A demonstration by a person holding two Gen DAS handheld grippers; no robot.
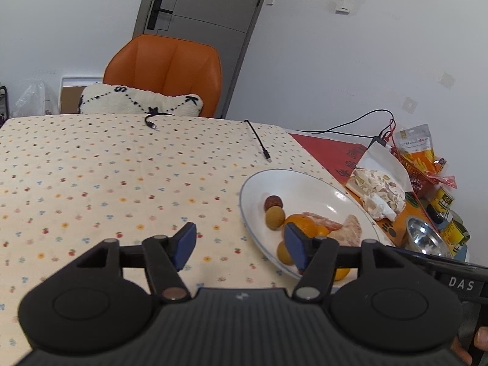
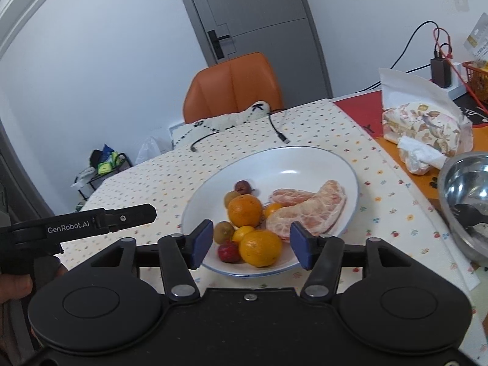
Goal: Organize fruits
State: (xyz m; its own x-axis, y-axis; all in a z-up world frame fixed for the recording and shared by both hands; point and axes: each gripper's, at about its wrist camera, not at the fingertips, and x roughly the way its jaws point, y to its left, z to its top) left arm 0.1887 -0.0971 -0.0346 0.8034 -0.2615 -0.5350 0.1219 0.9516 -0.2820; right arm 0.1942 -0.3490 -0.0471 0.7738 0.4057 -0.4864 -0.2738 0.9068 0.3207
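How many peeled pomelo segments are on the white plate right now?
2. One large pale pink peeled pomelo segment lies at the right of the white round plate; the smaller segment lies just behind it, touching. Others could hide beneath the oranges.

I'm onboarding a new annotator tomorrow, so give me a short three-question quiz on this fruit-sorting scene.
1. True or false: both the left gripper and the right gripper are open and hold nothing.
2. Where do the two peeled pomelo pieces lie on the white plate, seen from the right wrist: A) left side, B) right side, C) off the plate?
3. Fill in: right of the plate, beyond the dotted tablecloth, stands a shiny metal ____.

Key: 1 true; 2 B; 3 bowl.
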